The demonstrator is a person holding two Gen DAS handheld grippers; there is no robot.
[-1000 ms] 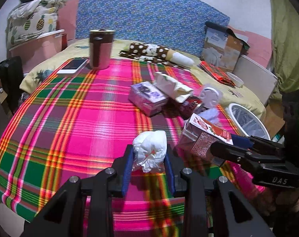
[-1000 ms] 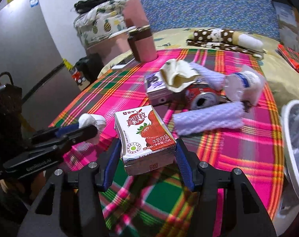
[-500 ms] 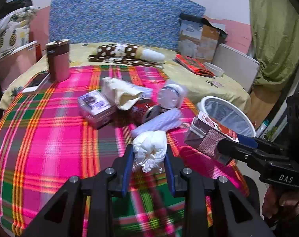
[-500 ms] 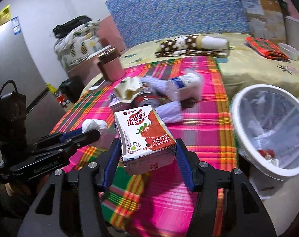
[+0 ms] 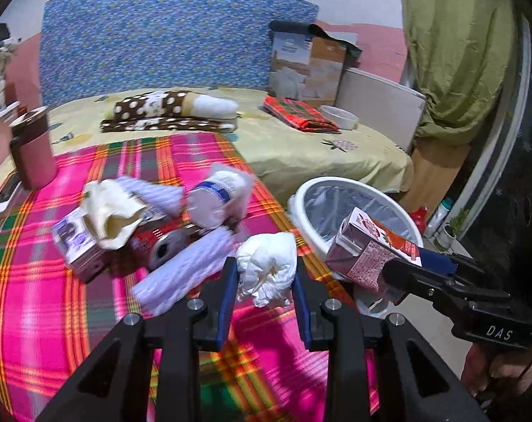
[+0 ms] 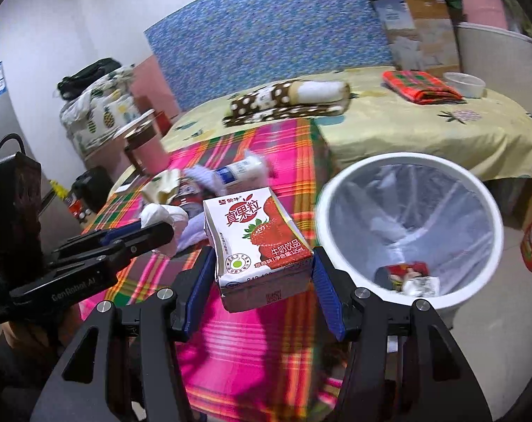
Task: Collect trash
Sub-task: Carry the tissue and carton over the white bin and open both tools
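Observation:
My left gripper [image 5: 264,274] is shut on a crumpled white tissue [image 5: 267,267], held above the plaid cloth near the table's right edge. My right gripper [image 6: 260,267] is shut on a strawberry milk carton [image 6: 257,242], which also shows in the left wrist view as the carton [image 5: 368,249] hanging at the rim of the bin. The white trash bin [image 6: 336,190] with a clear liner stands on the floor just right of the table; a red wrapper and a white scrap lie at its bottom. The tissue [image 6: 162,216] sits left of the carton in the right wrist view.
On the plaid cloth [image 5: 48,316] lie a purple box [image 5: 78,246], a crushed red can [image 5: 160,246], a white bottle [image 5: 216,197], a foam sleeve [image 5: 185,274] and a cream rag. A pink tumbler [image 5: 32,151] and a phone sit far left. The bed [image 5: 301,147] lies beyond.
Both grippers have swung to the right with their loads, from over the middle of the cloth to its right edge. The bin has come into full view beside the carton.

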